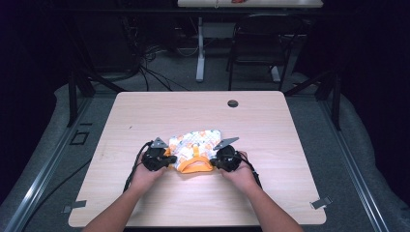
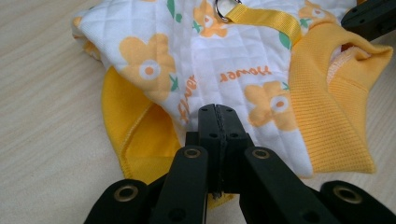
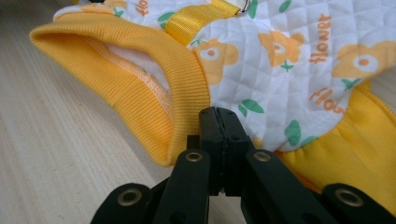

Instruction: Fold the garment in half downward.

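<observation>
Small quilted garment (image 1: pixel 196 147), white with orange flowers and yellow ribbed trim, lying near the middle of the wooden table (image 1: pixel 270 130), slightly toward the near edge. The left gripper (image 1: pixel 167 158) holds its left side; the right gripper (image 1: pixel 216 162) holds its right side by the ribbed collar.

Left gripper view: the jaws stand fully together, pinched on the near edge of the quilted garment (image 2: pixel 224 70), with the yellow lining (image 2: pixel 135 135) bulging out to the left of the pinch. A yellow strap (image 2: pixel 268 18) with a metal ring (image 2: pixel 225 8) crosses the far part of the cloth.

Right gripper view: the jaws are likewise closed tight, nipping the fabric where the ribbed collar (image 3: pixel 140 88) meets the quilted panel (image 3: pixel 299 70).

Risks, as judged. Each bite takes only a narrow margin of cloth, so a brisk pull apart or a lift may let the hem slide out of one pair of jaws. The layers are bunched; either grip may hold one layer alone, leaving the lining to sag or twist. Uneven pulling would likely skew the garment rather than spread it flat.

Containers: no box, bin or tray stands on the table; the garment's open collar encloses nothing that can be seen.
</observation>
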### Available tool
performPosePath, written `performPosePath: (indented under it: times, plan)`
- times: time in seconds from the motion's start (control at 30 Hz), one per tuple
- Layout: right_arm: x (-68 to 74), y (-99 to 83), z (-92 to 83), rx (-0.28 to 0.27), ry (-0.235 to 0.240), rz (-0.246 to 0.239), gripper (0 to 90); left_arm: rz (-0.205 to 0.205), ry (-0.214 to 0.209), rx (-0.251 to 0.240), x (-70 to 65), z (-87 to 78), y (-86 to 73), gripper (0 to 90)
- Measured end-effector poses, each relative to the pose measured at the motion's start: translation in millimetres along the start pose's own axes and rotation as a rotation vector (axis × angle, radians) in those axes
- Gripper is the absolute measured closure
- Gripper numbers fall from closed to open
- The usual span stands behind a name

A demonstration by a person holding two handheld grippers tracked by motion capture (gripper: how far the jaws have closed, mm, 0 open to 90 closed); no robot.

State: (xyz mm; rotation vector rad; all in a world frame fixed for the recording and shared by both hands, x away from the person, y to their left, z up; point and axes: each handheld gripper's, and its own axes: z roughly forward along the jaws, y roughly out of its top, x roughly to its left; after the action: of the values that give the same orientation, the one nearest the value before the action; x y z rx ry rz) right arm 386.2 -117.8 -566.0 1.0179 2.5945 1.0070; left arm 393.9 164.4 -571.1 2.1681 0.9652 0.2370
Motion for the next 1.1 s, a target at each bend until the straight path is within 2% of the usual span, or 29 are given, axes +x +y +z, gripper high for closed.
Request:
performPosePath:
  times: [0.17, 0.3, 0.63, 0.9, 1.07, 1.1]
  plan:
    - [-3.0, 3.0, 2.3, -0.001, -0.008, 0.002, 90.0, -0.02, 0.003, -0.01, 2.4, 1.6, 0.9, 90.0]
    - [-3.9, 3.8, 3.0, -0.004, -0.015, 0.009, 90.0, -0.019, 0.003, -0.01, 3.4, 1.8, 1.1, 90.0]
    - [-1.1, 5.5, 1.9, 0.0, -0.025, 0.012, 89.5, -0.04, 0.01, -0.015, 2.1, 0.6, 2.3, 90.0]
    - [5.0, 14.3, -15.4, -0.059, -0.027, -0.007, 88.2, -0.023, 0.0, -0.032, -5.4, -12.0, 5.5, 90.0]
    - [13.1, 15.8, -34.4, -0.089, -0.034, -0.022, 88.2, -0.024, -0.013, -0.076, -11.7, -34.1, 6.7, 90.0]
    - [14.9, 15.3, -38.6, -0.095, -0.032, -0.028, 88.4, -0.014, -0.011, -0.08, -13.5, -39.3, 6.2, 90.0]
